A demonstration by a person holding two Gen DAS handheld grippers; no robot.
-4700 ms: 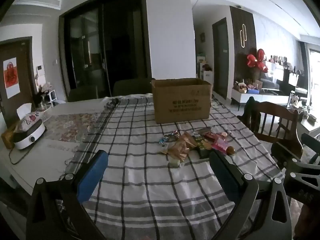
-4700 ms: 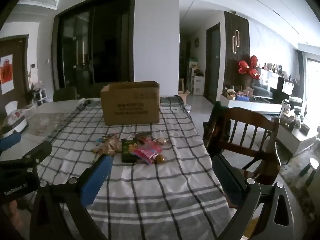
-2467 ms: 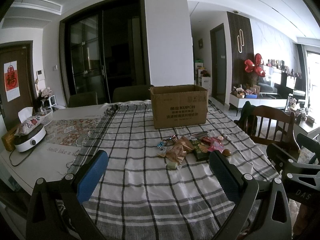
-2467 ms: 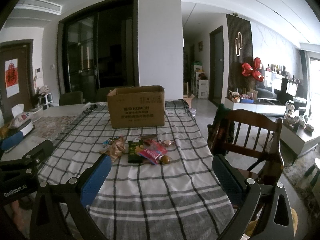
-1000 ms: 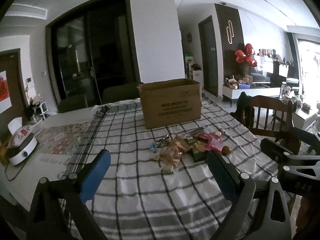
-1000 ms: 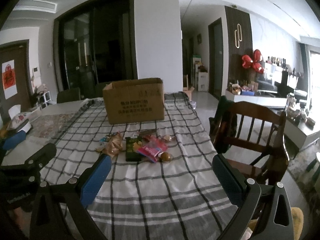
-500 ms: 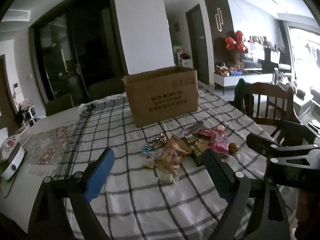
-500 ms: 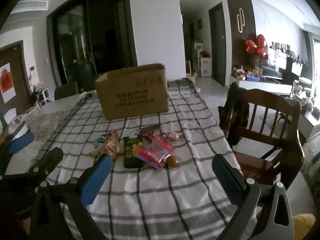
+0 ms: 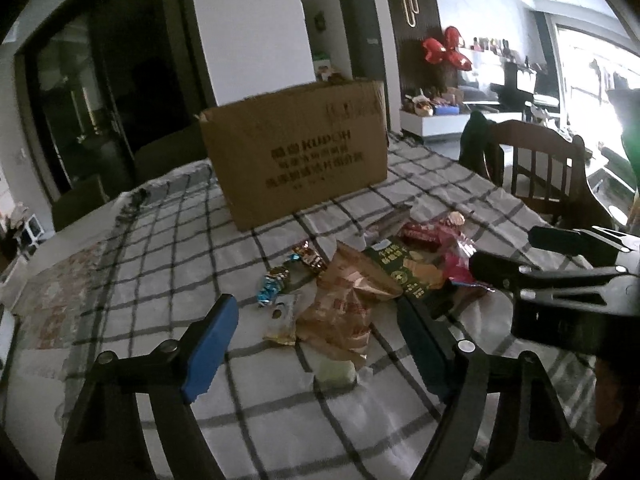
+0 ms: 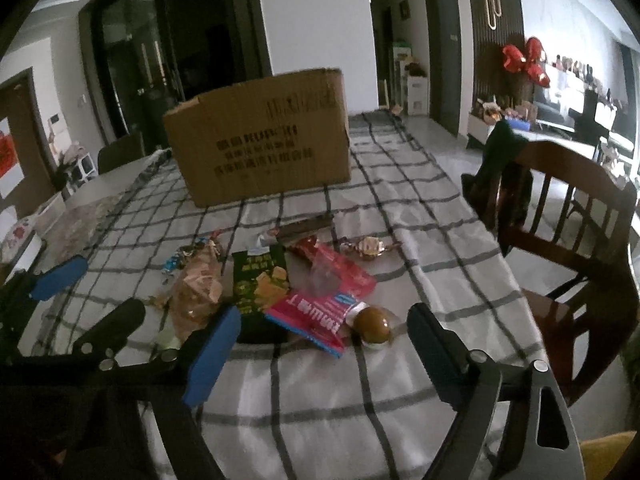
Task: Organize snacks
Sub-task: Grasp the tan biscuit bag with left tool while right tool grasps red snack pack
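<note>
Closest in, the left gripper point(image 9: 316, 334) hangs over the near edge of the snack pile point(image 9: 360, 280), its jaws closing with nothing yet pinched: the crinkled brown bag point(image 9: 344, 304) and a pale green item point(image 9: 335, 374) lie in the gap, untouched as far as can be seen. The right gripper point(image 10: 320, 330) is likewise closing and holds nothing; a pink packet point(image 10: 316, 314) and a round brown ball-shaped snack point(image 10: 373, 320) sit between its blue pads, apart from them. What the pale green item is cannot be made out, and the small wrapped sweets point(image 9: 276, 280) on the pile's left side are too blurred to name.

The pile rests on a grey-and-white checked tablecloth point(image 9: 180, 248). In its middle lies a dark green packet point(image 10: 260, 276) with yellow print too soft to read. Beyond the pile stands the cardboard box point(image 9: 296, 152), bearing "KUPOH" above lines of illegible characters; its inside is hidden. Right of the pile a wooden chair point(image 10: 560, 216) has a dark garment draped on it. Behind the box are a white pillar, dark glass doors and, to the right, red balloons point(image 10: 524, 60) against a slatted wall.
</note>
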